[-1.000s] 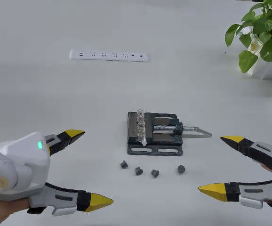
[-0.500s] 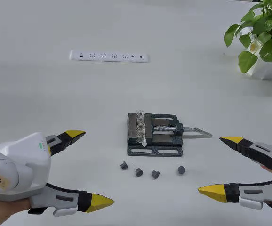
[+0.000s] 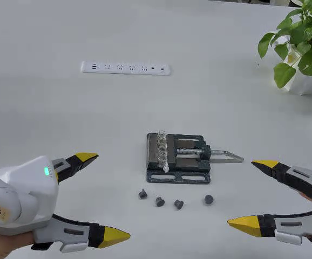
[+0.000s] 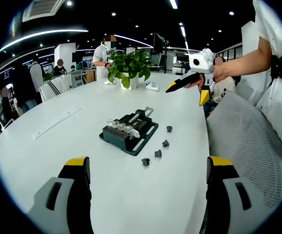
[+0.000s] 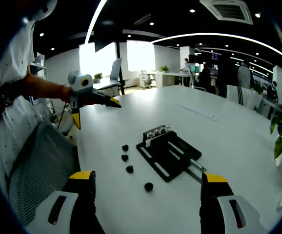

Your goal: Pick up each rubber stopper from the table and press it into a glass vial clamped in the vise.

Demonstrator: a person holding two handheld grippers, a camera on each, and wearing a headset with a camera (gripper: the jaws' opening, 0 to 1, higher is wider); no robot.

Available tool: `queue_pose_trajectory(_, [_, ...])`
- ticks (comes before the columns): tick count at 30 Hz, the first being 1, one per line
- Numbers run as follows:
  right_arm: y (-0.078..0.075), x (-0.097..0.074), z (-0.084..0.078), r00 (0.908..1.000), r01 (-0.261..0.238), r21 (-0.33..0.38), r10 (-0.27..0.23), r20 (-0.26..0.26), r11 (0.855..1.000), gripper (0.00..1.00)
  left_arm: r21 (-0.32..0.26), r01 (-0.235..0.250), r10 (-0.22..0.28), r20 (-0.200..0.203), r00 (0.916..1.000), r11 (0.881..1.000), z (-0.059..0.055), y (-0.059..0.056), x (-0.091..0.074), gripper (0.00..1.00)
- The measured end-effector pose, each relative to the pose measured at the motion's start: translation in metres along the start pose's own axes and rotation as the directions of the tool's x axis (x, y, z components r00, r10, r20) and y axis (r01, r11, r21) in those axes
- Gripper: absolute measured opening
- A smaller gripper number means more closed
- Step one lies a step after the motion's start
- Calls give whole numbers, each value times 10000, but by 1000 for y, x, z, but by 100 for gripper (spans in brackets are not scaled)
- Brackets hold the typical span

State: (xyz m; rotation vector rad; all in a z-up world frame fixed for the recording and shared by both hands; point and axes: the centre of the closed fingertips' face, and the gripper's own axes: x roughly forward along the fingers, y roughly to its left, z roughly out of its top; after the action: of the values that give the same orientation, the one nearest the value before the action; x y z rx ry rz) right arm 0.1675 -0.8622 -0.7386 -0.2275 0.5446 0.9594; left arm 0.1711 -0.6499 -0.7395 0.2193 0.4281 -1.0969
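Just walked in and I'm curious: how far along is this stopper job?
Nothing looks done yet: four stoppers lie on the table before the vise, whose clamped vials look unstoppered. The left claw and right claw hover open, holding nothing. All four pressings remain.

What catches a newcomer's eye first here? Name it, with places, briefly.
A dark vise in the middle of the white table clamps a row of glass vials. Four black rubber stoppers lie in a line on its near side. The yellow-tipped left gripper and right gripper, both open, flank them.
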Motion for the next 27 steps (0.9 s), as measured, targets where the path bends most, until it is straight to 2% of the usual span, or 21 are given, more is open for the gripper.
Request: queue_pose_trajectory(27, [-4,7,-2,9990,-295,-119,291,-332,9995,85,-92,50,-50,38,10000,9999,-3,1,3,99])
